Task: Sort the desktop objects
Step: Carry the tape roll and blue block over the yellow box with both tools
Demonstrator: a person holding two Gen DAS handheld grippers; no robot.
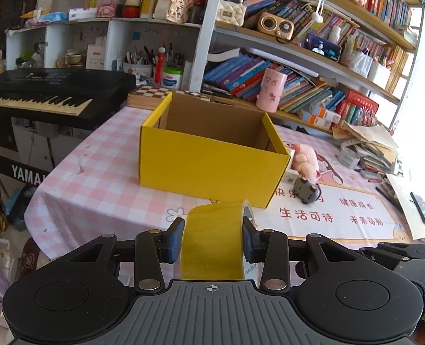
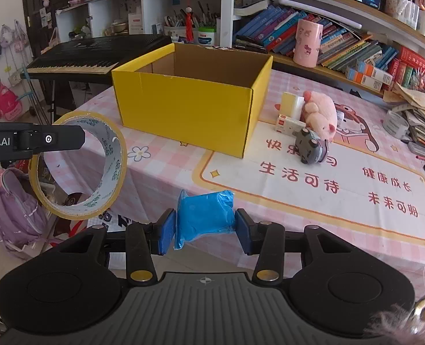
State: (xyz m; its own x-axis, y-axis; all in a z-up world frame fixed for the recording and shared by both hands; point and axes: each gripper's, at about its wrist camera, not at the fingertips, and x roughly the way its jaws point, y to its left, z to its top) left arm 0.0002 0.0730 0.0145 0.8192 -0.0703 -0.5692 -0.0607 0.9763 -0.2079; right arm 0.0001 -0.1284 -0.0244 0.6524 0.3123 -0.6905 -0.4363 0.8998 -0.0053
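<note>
My left gripper (image 1: 212, 238) is shut on a roll of yellowish packing tape (image 1: 212, 241), held by its flat sides, in front of the open yellow cardboard box (image 1: 212, 166). From the right wrist the same tape roll (image 2: 108, 169) hangs at the left, off the table's near edge. My right gripper (image 2: 205, 230) is shut on a blue plastic-wrapped packet (image 2: 203, 212), over the table's near edge and short of the yellow box (image 2: 189, 109). Right of the box lie a pink plush pig (image 2: 321, 115), a grey toy car (image 2: 311, 146) and a small white box (image 2: 287, 125).
The table carries a pink checked cloth (image 2: 160, 172) and a printed mat (image 2: 341, 178). A pink cup (image 2: 307, 43) and rows of books (image 2: 356, 49) stand behind it, paper stacks (image 2: 419, 115) at the right, a black keyboard (image 1: 39, 92) at the left. Bags lie on the floor.
</note>
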